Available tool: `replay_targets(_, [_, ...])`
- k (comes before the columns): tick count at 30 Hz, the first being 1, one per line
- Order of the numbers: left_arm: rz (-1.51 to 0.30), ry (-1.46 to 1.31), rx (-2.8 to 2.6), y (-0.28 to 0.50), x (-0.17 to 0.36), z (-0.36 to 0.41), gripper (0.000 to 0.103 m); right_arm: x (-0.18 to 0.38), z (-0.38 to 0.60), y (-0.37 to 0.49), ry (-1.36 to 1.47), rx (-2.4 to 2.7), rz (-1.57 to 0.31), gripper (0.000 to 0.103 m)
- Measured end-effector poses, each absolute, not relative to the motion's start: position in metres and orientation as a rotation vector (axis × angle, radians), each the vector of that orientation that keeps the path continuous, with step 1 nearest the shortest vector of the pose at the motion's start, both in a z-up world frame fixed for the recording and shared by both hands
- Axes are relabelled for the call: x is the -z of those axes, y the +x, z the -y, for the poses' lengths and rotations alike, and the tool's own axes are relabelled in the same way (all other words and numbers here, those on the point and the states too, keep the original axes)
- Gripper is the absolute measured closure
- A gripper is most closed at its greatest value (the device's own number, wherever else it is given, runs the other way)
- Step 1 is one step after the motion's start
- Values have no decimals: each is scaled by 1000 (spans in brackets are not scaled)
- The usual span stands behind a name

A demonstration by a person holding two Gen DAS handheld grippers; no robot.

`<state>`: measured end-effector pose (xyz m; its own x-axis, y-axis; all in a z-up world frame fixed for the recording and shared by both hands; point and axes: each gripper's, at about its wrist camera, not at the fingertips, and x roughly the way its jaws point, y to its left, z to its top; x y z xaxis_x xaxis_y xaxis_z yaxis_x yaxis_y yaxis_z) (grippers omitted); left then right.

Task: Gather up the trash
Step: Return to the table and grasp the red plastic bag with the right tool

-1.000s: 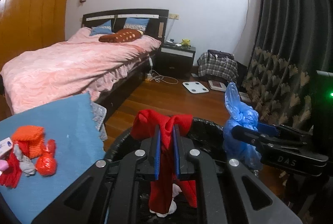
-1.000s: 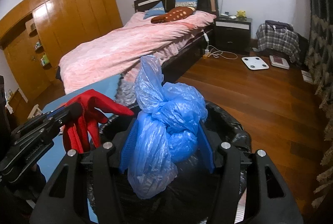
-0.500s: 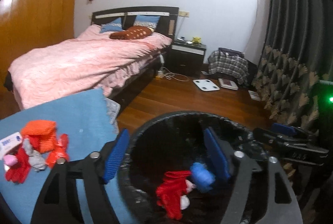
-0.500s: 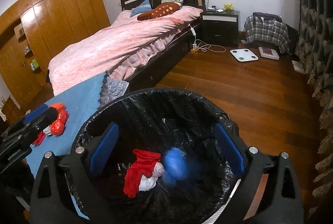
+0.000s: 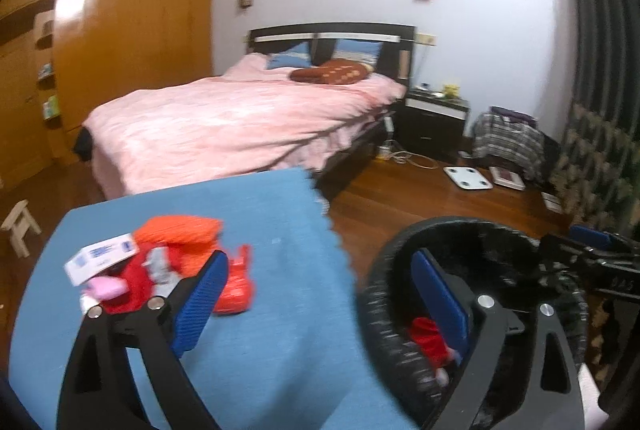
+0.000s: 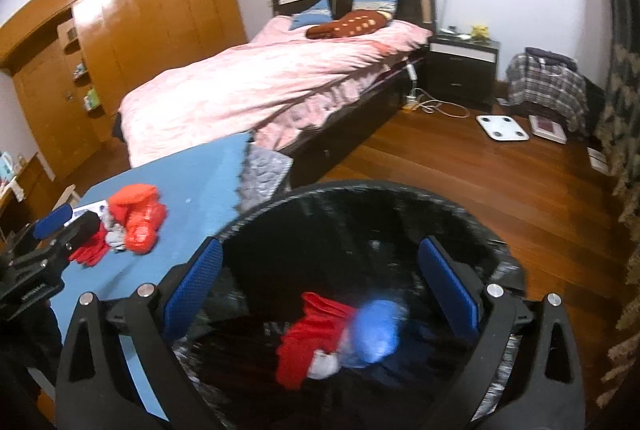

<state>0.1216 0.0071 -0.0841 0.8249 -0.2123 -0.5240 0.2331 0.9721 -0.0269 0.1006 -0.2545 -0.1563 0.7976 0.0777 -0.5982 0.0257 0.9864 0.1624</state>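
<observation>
We are working in a bedroom, between a bed [image 6: 280,78] with a pink cover and a low surface under a blue cloth [image 5: 260,214], with a bin lined in a black bag [image 6: 360,198] standing just beside that cloth on the wooden floor [image 6: 500,182]. Two pieces of trash already lie at the bottom of the bin: a red bag [image 6: 308,338] and, touching it, a crumpled blue bag [image 6: 376,326], with a scrap of white between them. So that part of the collecting is done, by our reading. What is left sits on the blue cloth: a small heap made up of an orange bundle [image 5: 180,230], a red plastic bag [image 5: 236,286], a white carton [image 5: 100,258], something pink [image 5: 106,288] and a grey scrap [image 5: 158,264], all touching or overlapping; we cannot tell how many separate pieces there are. Our right gripper [image 6: 320,282] hangs over the bin mouth, and its jaws have just been opening; they stand wide with nothing between the pads. Our left gripper [image 5: 316,290] has likewise just been opening and holds nothing, its left pad just beside the heap and its right pad over the bin rim. We judge the task roughly partway through, the heap being the next thing to fetch.
</observation>
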Motion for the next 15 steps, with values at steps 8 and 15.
replay_targets(8, [-556, 21, 64, 127, 98, -69, 10, 157, 191, 135, 128, -144, -660, 7])
replay_targets(15, [-552, 19, -38, 130, 114, -112, 10, 163, 137, 166, 118, -216, -666, 7])
